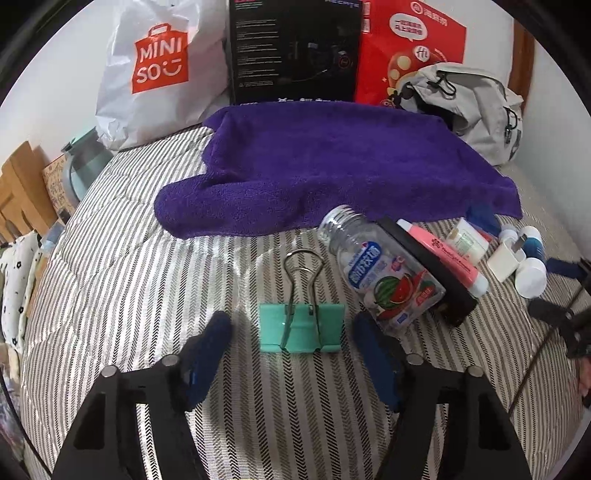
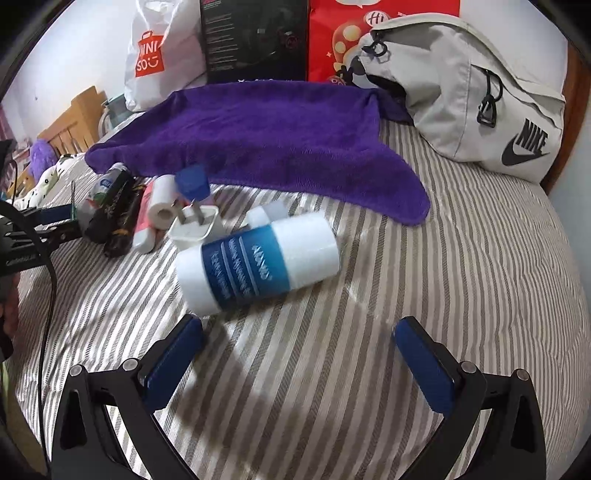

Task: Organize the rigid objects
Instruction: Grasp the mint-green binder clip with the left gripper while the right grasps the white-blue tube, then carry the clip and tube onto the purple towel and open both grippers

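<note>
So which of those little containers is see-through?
The candy jar with the watermelon label, lying on its side beside the green binder clip. The other tubes and bottles are opaque.

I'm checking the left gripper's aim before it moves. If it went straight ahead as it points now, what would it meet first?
Most likely the green binder clip, which lies flat on the striped bedcover right between the open fingers of the left gripper. Beyond it lies the purple towel. Height above the clip is hard to judge.

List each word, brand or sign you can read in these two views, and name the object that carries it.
"MINI SO": white shopping bag
"NIKE": grey backpack
"Hi": red box
Black box: print too small to read
Clear bottle and blue-and-white tube: labels too blurred
</note>
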Demonstrator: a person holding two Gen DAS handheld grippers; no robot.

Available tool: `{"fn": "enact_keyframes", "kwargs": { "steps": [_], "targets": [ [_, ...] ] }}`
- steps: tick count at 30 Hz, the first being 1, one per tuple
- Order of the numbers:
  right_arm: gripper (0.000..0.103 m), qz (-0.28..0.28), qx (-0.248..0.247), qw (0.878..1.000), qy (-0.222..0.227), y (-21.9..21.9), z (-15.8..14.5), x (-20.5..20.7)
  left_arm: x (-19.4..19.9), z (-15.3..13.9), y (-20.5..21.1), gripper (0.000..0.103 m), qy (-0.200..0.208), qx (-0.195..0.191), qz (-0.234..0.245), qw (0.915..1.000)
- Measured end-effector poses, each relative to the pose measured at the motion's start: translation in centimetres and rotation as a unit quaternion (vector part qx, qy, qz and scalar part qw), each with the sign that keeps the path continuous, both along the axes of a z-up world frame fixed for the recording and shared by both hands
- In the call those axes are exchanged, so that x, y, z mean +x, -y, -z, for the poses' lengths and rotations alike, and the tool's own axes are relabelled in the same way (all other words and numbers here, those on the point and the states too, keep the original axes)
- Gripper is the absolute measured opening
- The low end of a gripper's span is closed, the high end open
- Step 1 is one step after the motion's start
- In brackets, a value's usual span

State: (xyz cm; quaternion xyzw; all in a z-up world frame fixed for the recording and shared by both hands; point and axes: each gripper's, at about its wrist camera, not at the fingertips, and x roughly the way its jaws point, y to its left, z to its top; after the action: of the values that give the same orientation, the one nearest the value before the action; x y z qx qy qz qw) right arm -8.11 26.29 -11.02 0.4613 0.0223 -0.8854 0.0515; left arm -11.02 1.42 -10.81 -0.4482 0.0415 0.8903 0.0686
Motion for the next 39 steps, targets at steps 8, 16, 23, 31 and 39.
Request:
{"fn": "enact_keyframes", "kwargs": {
  "steps": [8, 16, 23, 31, 39],
  "targets": [
    [0.103, -0.017, 0.011, 1.0, -0.01, 1.6, 0.0, -1.8, 0.1, 0.0, -0.1, 0.062, -0.002, 0.0, 0.004, 1.0],
    [0.088, -0.053, -0.002, 0.998, -0.022, 1.7, -0.1, -2.3, 0.1, 0.0, -0.1, 0.061, 0.0, 0.0, 0.01, 0.9999],
    [0.079, -0.053, -0.002, 0.999, -0.014, 1.6, -0.3, -1.9, 0.3, -0.2, -0.2, 0.041, 0.002, 0.0, 0.015, 0.9999],
    [0.079, -0.02, 0.002, 1.0, 0.0, 1.0, -0.2, -0.6, 0.9, -0.2, 0.3, 0.039, 0.004, 0.016, 0.016, 0.9997],
    [0.079, 0.001, -0.019, 1.0, 0.002, 0.8, -0.5, 0.2, 1.4, -0.4, 1.1, 0.039, 0.008, 0.032, 0.015, 0.9993]
  ]
}}
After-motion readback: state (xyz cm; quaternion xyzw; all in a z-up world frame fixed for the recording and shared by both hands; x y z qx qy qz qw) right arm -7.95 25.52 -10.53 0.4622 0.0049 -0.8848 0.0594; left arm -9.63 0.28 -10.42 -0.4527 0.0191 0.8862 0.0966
